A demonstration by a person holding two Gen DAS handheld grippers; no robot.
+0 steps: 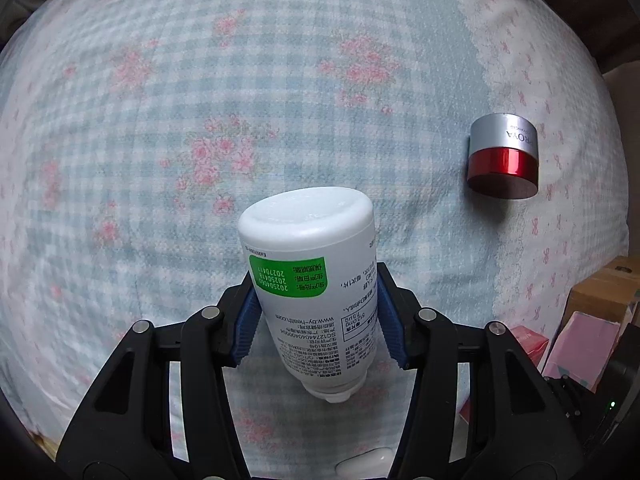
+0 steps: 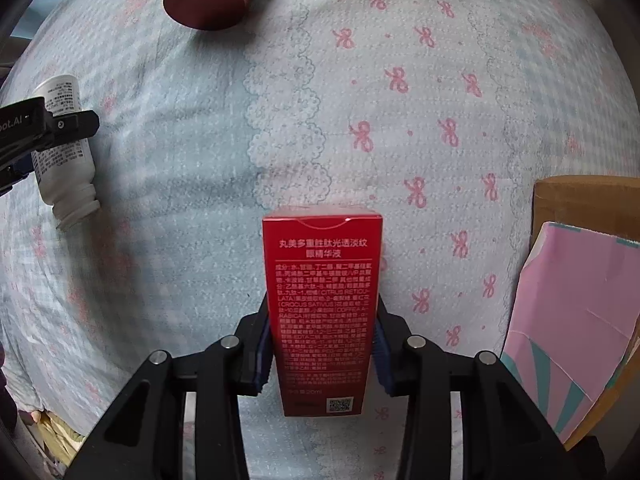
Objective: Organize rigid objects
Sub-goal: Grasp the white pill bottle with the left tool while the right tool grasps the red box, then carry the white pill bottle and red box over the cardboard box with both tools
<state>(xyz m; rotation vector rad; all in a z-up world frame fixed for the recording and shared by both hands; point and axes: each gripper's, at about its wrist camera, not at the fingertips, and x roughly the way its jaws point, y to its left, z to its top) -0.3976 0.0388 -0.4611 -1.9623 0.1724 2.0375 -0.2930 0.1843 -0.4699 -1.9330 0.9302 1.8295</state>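
Left gripper clamps white supplement bottle mid-body, blue pads on both sides; long axis runs along fingers, base pointing away, neck toward camera.

Right gripper clamps red carton by narrow sides, long axis along fingers.

Cardboard box lies right of carton, right hand nearer.

Red-and-silver jar rests apart on bedspread.

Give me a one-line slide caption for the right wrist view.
Right tongs shut on a red carton above the patterned bedspread; left tongs hold a white bottle at far left.
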